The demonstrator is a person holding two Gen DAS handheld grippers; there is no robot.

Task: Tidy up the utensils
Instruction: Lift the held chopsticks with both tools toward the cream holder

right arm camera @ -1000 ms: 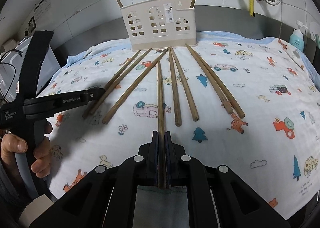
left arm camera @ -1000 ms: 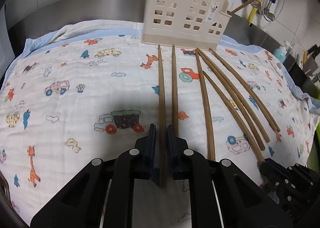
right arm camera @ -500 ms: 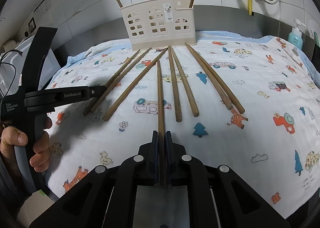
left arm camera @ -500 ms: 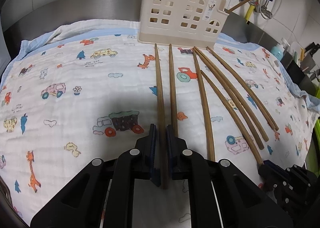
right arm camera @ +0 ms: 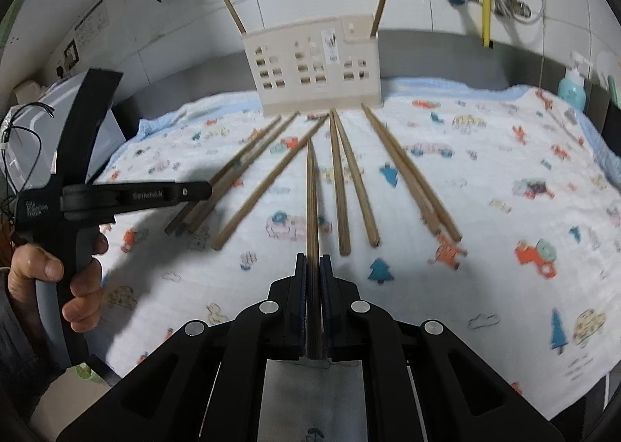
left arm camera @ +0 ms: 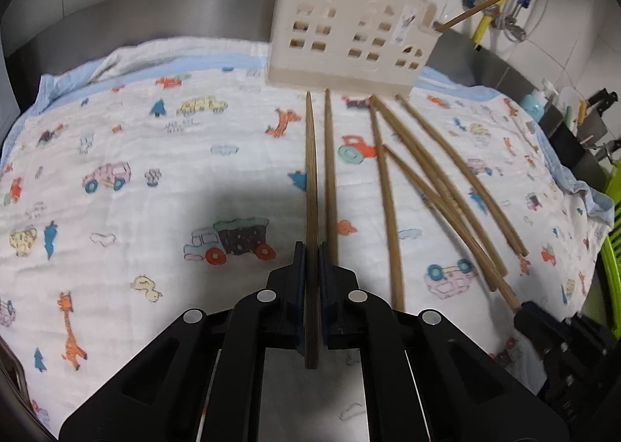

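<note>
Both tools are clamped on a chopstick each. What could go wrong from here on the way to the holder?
1. The left tool and right tool each pinch a chopstick near its end, so the long free part may swing.
2. Loose chopsticks lie close alongside; lifting could knock them.
3. The holder looks light; a stray tip may push it.

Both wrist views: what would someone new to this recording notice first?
Each gripper is shut on one wooden chopstick: the left gripper and the right gripper both hold theirs lengthwise between the fingers. More chopsticks lie fanned out on a cartoon-printed cloth. Behind them stands a cream house-shaped holder with two chopsticks already sticking out of it.
</note>
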